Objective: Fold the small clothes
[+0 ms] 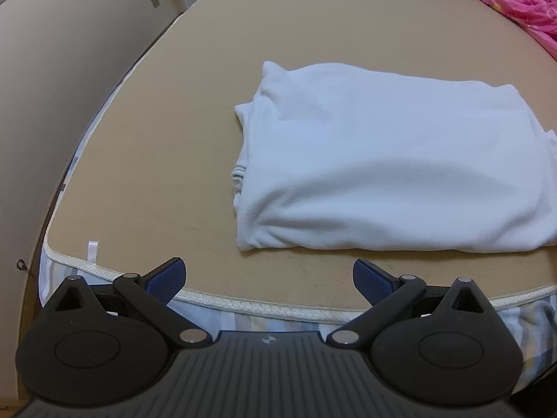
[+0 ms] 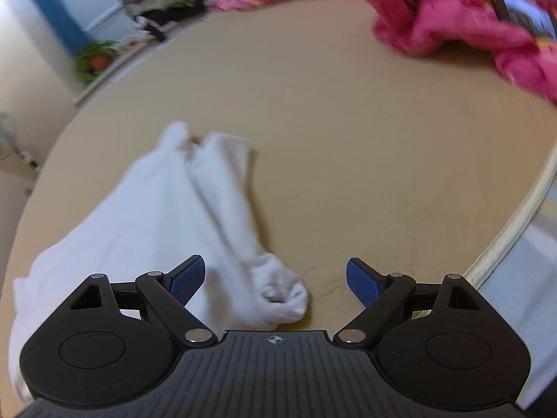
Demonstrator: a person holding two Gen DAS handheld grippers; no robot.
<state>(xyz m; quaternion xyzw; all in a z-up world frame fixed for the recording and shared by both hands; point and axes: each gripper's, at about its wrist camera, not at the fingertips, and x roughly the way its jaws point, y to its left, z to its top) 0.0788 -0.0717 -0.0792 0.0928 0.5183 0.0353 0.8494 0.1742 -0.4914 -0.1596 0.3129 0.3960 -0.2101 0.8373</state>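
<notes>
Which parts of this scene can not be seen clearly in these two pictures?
- Folded white fleece garment: left wrist view, its right end is cut off by the picture edge.
- Its rolled sleeve end: right wrist view, blurred; the near part is hidden behind the right gripper.
- Crumpled pink fabric: blurred, cut by the top edge.
- Dark flat object on it: too blurred to identify.

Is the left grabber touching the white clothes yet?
Apart. In the left wrist view, the left gripper is open, and bare tan mat shows between its blue fingertips and the folded white garment.
</notes>
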